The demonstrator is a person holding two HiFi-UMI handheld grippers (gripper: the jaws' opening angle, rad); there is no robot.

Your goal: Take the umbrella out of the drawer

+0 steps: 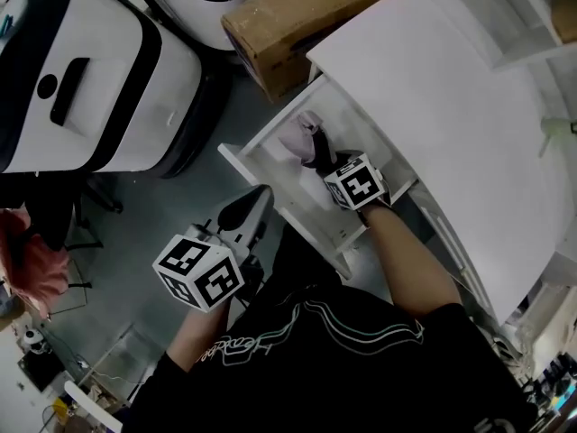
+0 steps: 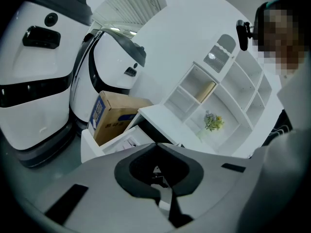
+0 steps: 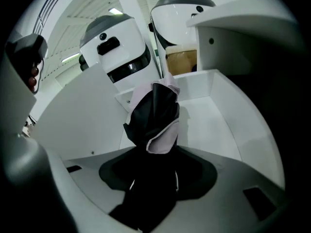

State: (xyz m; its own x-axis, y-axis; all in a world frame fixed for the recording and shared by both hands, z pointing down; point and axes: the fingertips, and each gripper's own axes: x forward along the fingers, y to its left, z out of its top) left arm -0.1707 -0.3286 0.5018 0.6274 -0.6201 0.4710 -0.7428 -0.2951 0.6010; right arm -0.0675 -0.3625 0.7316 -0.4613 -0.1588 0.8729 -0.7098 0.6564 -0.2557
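Observation:
The white drawer stands pulled out from under the white desk top. My right gripper reaches down into it and is shut on the folded umbrella, a black and pale pink bundle. In the right gripper view the umbrella sticks out from between the jaws of the right gripper, above the drawer floor. My left gripper hangs outside the drawer, to its near left, over the grey floor. Nothing is between the jaws of the left gripper, which stand shut.
A brown cardboard box lies on the floor beyond the drawer's far end. Large white and black machines stand to the left. A white shelf unit with a small plant sits on the desk.

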